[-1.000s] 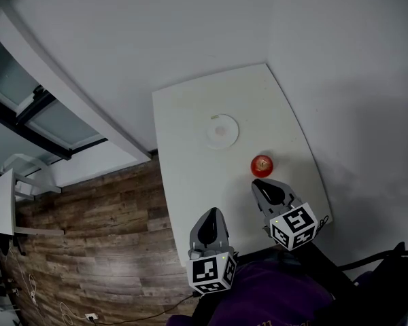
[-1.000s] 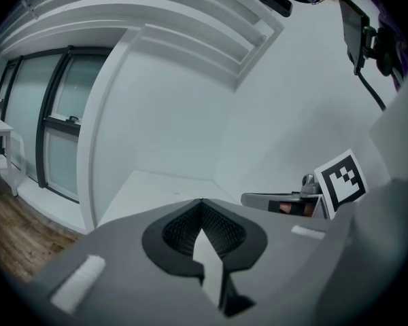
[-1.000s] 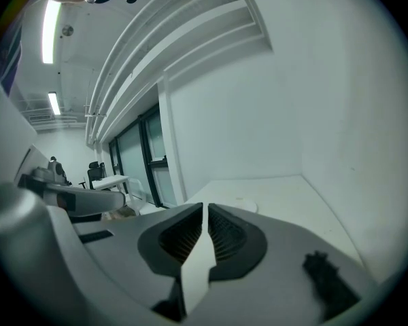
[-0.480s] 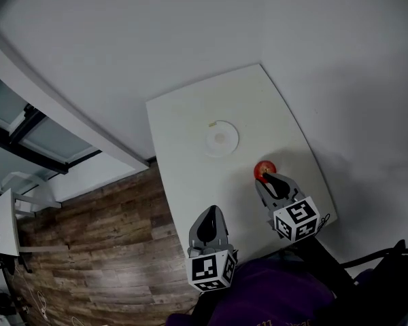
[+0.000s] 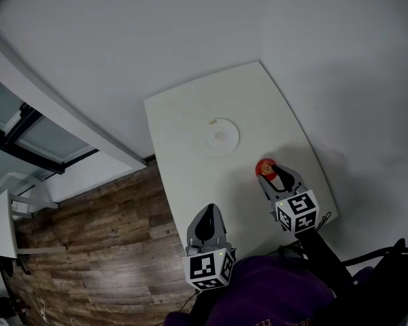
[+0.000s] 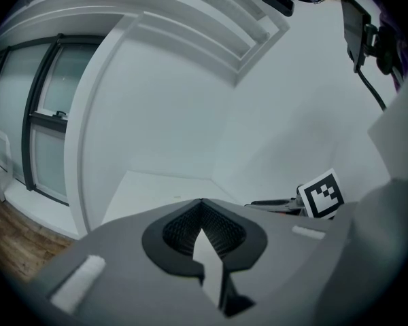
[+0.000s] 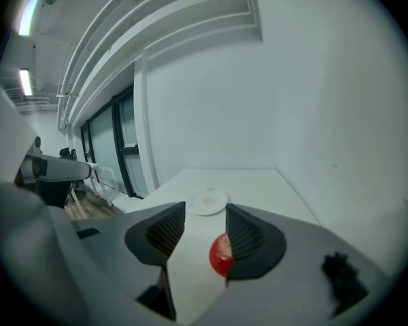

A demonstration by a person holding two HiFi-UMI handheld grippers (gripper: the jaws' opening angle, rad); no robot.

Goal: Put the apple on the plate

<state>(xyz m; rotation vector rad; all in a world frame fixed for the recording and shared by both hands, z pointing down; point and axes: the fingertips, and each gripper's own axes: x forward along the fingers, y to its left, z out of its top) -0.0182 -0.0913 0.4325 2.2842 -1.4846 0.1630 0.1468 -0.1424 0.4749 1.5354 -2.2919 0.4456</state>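
While the right claw [image 7: 205, 231], whose jaws have just been opening, stands released around the apple [image 7: 219, 255], one jaw hides half the fruit; the left claw [image 6: 202, 206] is clenched, empty.

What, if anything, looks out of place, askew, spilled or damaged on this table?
Nothing much stands out. The apple sits on the white table, and the plate lies flat, apart from it. The only oddity is a tiny tan speck at the plate's far rim, too small to identify.
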